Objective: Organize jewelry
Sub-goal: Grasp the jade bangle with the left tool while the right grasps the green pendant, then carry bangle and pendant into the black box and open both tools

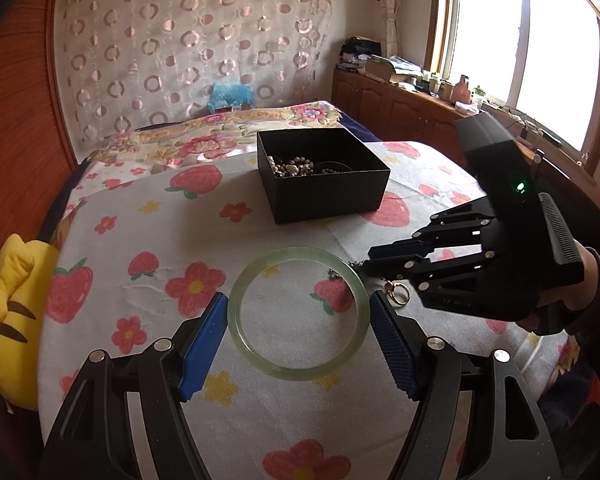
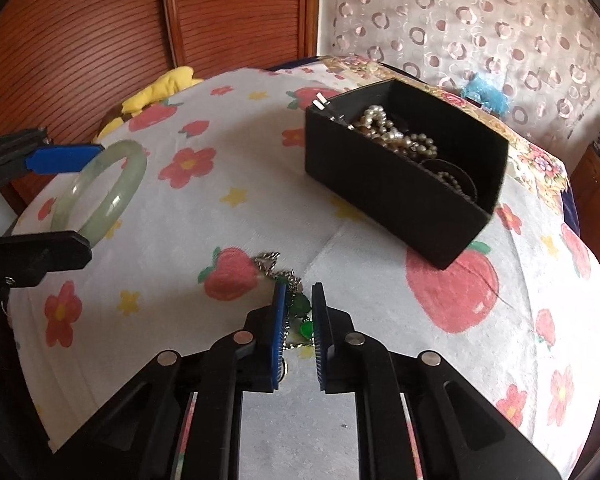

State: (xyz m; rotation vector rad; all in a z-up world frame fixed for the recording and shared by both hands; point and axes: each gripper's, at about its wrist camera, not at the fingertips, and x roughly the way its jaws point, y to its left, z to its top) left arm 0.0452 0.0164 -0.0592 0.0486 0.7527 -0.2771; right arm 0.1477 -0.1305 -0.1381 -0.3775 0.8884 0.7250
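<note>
My left gripper (image 1: 298, 300) is shut on a pale green jade bangle (image 1: 300, 374), its blue pads pressing the ring's left and right sides just above the strawberry-print bed cover. The right wrist view shows the same bangle (image 2: 128, 176) at far left, tilted between those fingers. My right gripper (image 2: 299, 286) is nearly closed on a silver chain with green beads (image 2: 301, 306), which sits between its pads on the cover. A gold ring (image 1: 399, 295) lies at the chain's end. The black box (image 1: 328, 196) stands farther back, open and holding pearls (image 2: 392, 136).
A yellow plush toy (image 1: 12, 320) lies at the bed's left edge beside the wooden wardrobe. A cluttered wooden cabinet (image 1: 400, 100) runs under the window at right. A person's hand (image 1: 556, 300) grips the right tool. A patterned curtain hangs behind the bed.
</note>
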